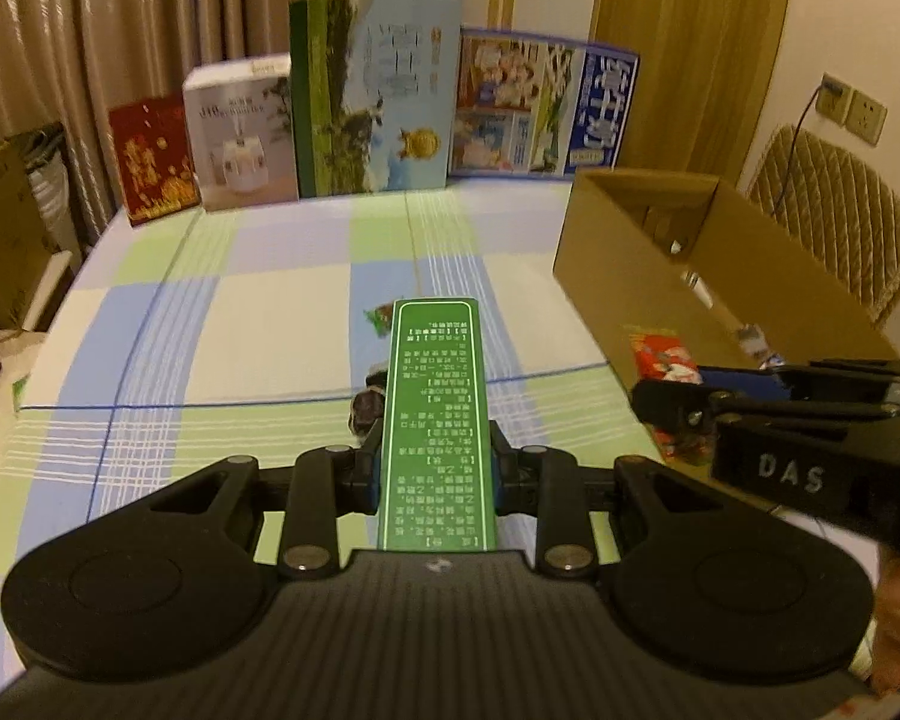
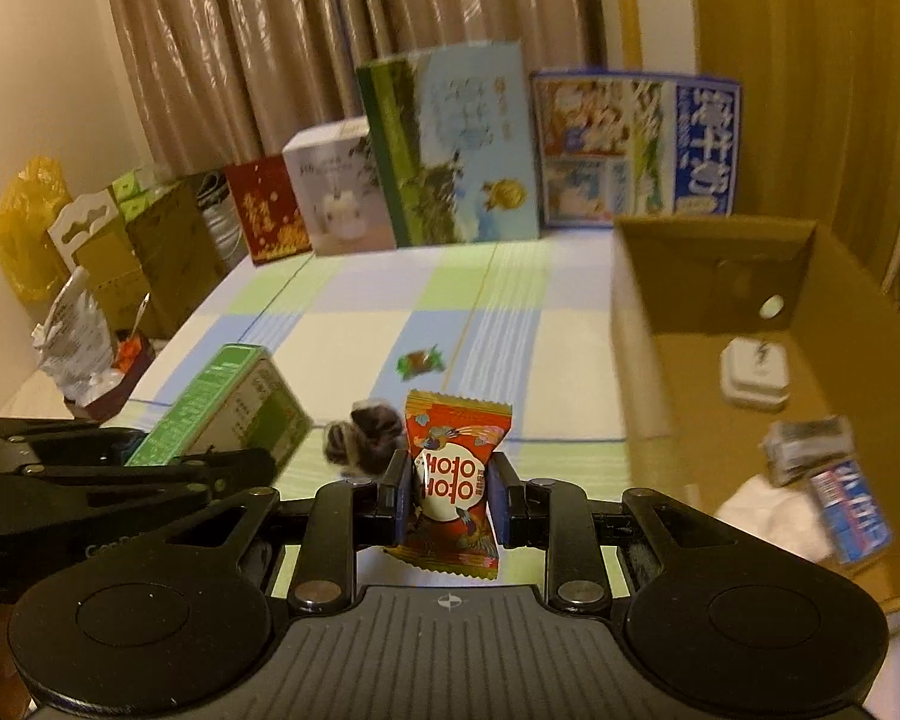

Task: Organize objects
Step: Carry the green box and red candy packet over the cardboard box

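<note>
My left gripper (image 1: 437, 468) is shut on a long green box (image 1: 435, 420) with white print, held above the checked cloth; the box also shows in the right wrist view (image 2: 228, 414). My right gripper (image 2: 447, 495) is shut on a red snack packet (image 2: 453, 486), held upright just left of the open cardboard box (image 2: 714, 276). In the left wrist view the right gripper (image 1: 678, 405) and its packet (image 1: 660, 357) sit beside that box (image 1: 624, 246). A green-wrapped candy (image 2: 420, 360) and a dark wrapped candy (image 2: 369, 426) lie on the cloth ahead.
Inside the cardboard box lie a white charger (image 2: 753, 375), a blue packet (image 2: 849, 507) and a grey packet (image 2: 810, 447). Several upright cartons (image 1: 375, 93) line the far edge of the cloth. Boxes and bags (image 2: 102, 276) stand off the left side.
</note>
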`<action>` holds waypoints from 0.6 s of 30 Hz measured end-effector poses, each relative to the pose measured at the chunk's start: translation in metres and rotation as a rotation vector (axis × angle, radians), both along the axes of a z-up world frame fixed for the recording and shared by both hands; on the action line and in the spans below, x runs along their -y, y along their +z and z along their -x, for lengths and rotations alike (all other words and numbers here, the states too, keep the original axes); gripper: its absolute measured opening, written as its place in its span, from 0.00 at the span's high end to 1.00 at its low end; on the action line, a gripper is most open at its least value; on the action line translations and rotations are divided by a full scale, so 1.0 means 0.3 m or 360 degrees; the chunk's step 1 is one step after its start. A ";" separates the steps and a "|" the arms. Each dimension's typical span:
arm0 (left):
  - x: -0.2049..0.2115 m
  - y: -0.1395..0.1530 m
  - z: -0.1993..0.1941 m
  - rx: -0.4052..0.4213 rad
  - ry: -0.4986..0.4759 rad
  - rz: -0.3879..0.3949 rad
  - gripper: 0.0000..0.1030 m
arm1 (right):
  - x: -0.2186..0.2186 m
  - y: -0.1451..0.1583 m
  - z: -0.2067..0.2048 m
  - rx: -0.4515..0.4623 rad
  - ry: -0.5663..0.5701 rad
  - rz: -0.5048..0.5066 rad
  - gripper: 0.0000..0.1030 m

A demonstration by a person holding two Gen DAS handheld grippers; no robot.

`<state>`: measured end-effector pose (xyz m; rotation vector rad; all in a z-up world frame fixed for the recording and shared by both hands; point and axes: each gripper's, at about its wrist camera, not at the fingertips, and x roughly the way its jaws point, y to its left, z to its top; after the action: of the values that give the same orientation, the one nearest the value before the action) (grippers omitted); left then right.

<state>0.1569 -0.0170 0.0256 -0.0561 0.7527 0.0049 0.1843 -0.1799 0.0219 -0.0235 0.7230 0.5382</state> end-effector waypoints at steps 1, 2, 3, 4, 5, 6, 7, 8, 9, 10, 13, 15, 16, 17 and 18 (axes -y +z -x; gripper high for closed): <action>0.012 0.011 0.011 0.0017 0.0010 0.0002 0.76 | 0.018 0.016 0.007 0.0015 -0.0010 0.0004 0.78; 0.027 0.022 0.028 0.0032 0.0021 0.0017 0.76 | 0.040 0.037 0.014 0.0032 -0.0024 0.0005 0.78; 0.041 0.031 0.039 0.0041 0.0024 0.0036 0.76 | 0.062 0.054 0.020 0.0043 -0.0034 0.0002 0.78; 0.053 0.039 0.050 0.0046 0.0023 0.0047 0.76 | 0.085 0.072 0.028 0.0056 -0.0045 0.0000 0.78; 0.073 0.048 0.062 0.0053 0.0019 0.0054 0.76 | 0.108 0.088 0.037 0.0070 -0.0058 0.0002 0.78; 0.093 0.059 0.073 0.0061 0.0012 0.0056 0.76 | 0.129 0.101 0.045 0.0081 -0.0068 0.0005 0.78; 0.110 0.068 0.085 0.0070 0.0007 0.0061 0.76 | 0.148 0.111 0.052 0.0088 -0.0076 0.0007 0.78; 0.131 0.080 0.096 0.0080 0.0001 0.0074 0.76 | 0.169 0.120 0.059 0.0095 -0.0089 0.0010 0.78; 0.149 0.088 0.104 0.0088 -0.0006 0.0087 0.76 | 0.190 0.129 0.069 0.0103 -0.0099 0.0014 0.78; 0.169 0.098 0.115 0.0094 -0.0012 0.0095 0.76 | 0.212 0.137 0.077 0.0110 -0.0110 0.0019 0.78; 0.230 0.128 0.133 0.0113 -0.0043 0.0110 0.76 | 0.272 0.157 0.095 0.0120 -0.0145 0.0017 0.78; 0.276 0.147 0.142 0.0125 -0.0069 0.0116 0.76 | 0.312 0.169 0.105 0.0132 -0.0166 0.0022 0.78; 0.301 0.156 0.145 0.0130 -0.0086 0.0116 0.76 | 0.331 0.174 0.109 0.0135 -0.0175 0.0025 0.78; 0.320 0.163 0.146 0.0134 -0.0100 0.0115 0.76 | 0.353 0.178 0.112 0.0138 -0.0184 0.0027 0.78; 0.345 0.172 0.148 0.0140 -0.0118 0.0113 0.76 | 0.373 0.182 0.115 0.0141 -0.0198 0.0031 0.78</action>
<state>0.1126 -0.1205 0.0772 -0.0955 0.6665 -0.0944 0.1498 -0.2919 0.0766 -0.0199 0.6385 0.4087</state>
